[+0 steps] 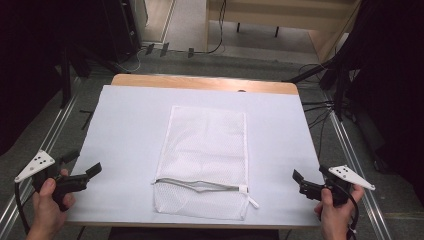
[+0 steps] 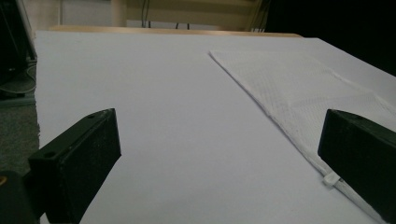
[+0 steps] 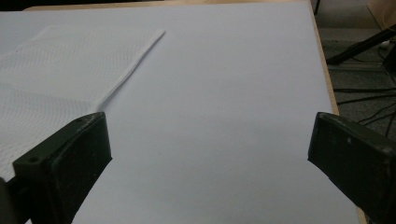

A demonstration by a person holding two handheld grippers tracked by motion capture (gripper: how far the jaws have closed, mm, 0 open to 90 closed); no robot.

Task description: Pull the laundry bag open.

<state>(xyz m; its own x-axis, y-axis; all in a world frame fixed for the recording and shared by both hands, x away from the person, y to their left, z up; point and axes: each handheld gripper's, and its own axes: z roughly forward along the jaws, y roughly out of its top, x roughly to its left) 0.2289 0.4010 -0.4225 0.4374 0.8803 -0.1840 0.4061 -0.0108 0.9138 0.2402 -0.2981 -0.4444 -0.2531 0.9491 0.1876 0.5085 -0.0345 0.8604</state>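
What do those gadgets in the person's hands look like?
Each hand holds a black tool. The left gripper and right gripper each end in two blocky black jaws, carry a grey three-cornered plate dotted with small holes, and trail a black cable.

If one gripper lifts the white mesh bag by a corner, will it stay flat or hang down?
The white mesh bag lies thin and flat, so it would probably droop and fold. Its open weave suggests little weight. The zipper end may sag slightly lower.
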